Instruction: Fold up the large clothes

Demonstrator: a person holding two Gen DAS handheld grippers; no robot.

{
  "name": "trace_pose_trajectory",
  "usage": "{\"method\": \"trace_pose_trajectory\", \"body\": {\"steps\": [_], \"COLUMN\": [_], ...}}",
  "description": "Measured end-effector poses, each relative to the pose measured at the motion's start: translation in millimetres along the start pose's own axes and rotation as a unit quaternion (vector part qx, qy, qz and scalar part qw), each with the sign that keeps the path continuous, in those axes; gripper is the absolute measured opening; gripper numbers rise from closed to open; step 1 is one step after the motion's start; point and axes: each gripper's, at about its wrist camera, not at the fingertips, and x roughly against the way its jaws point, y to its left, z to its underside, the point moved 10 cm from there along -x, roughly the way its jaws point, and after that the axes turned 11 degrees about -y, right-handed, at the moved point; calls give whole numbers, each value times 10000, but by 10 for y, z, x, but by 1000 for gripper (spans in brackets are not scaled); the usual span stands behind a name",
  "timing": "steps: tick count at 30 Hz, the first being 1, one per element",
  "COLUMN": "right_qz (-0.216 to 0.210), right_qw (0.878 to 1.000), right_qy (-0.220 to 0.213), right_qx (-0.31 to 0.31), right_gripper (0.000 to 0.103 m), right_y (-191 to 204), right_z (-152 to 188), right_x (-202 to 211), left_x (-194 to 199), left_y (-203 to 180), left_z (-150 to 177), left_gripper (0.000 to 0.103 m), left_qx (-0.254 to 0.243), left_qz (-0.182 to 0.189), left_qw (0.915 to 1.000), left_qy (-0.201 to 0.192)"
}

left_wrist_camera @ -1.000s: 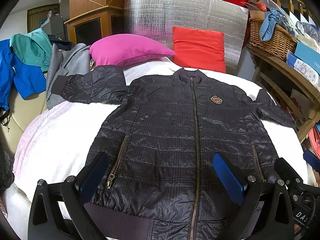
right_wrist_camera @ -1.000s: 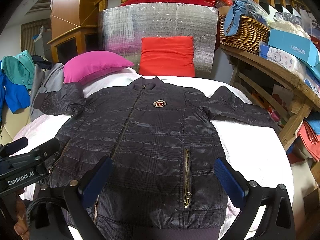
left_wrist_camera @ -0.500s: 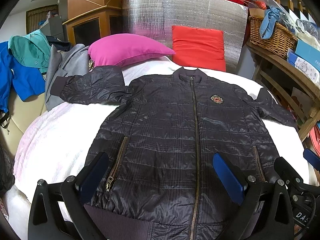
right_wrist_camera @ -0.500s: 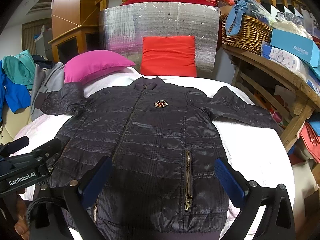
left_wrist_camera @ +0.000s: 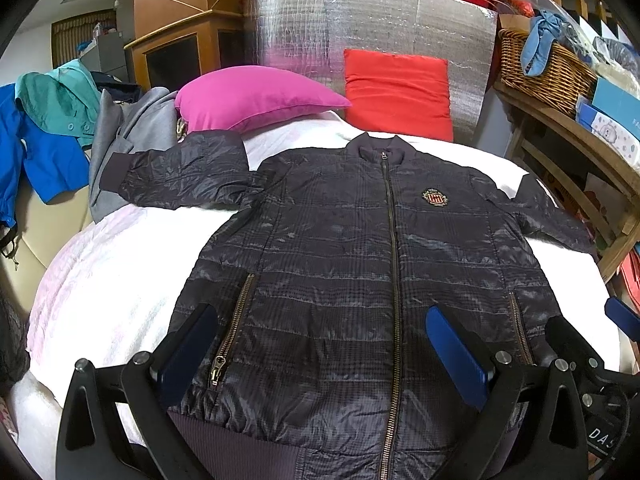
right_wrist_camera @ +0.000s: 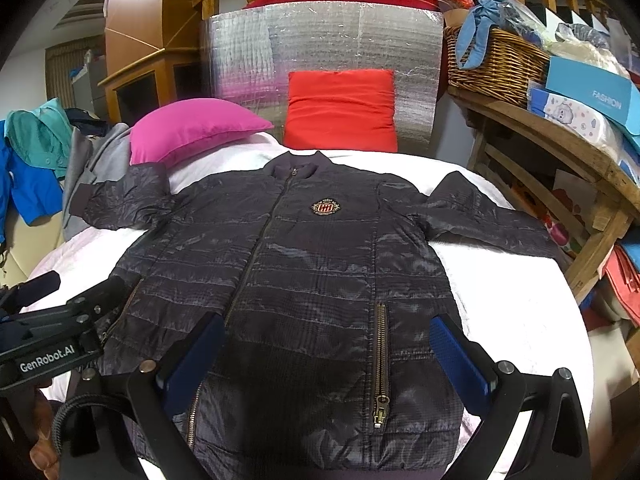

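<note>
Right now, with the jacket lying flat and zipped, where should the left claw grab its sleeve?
Probably the ribbed cuff of the jacket: it is the sleeve's free end, lying outstretched at the bed's left edge. Come in from the left side; the left claw is open.

dk plaid jacket [left_wrist_camera: 340, 264], pink pillow [left_wrist_camera: 256, 96], red cushion [left_wrist_camera: 398, 92]
</note>
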Motion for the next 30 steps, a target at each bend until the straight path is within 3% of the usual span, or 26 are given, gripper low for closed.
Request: {"method": "trace_pose_trajectory", "body": {"steps": [12,16,22,24,26,29,30], "right_qz": [-22,-356,-582,-595,-578,-311,-259], "right_qw": [10000,9993,9928,9837,9670,9195,8979], "right_qy": [17,128,163,122,101,169,199], "right_qx": [-18,-68,-1030,-1693,-2481,-3916,-4390], "right_gripper": [103,103,103,103,103,103,103], "right_y": [-10,-30,-793,-1255,-1786,-2735,-3020], "right_z": [9,45,12,-36,-58,44,103], "right_x": [-1,-69,-261,-408,-602,-1010,-1154], "left_x": [-6,-105,-500,-612,-713,-803,-830], "left_y": [1,18,69,60,41,13,3], "left_z": [10,67,318,396,452,486,490], "left_gripper": [103,103,103,103,103,103,103], "left_qx": [-12,-1,-116,-132,-146,-105,-82], "left_qz": [26,35,-138,-158,-156,-85,-48], "left_qw": [10000,10000,9987,9980,9973,9972,9973], "left_qy": [12,85,479,603,697,729,731]}}
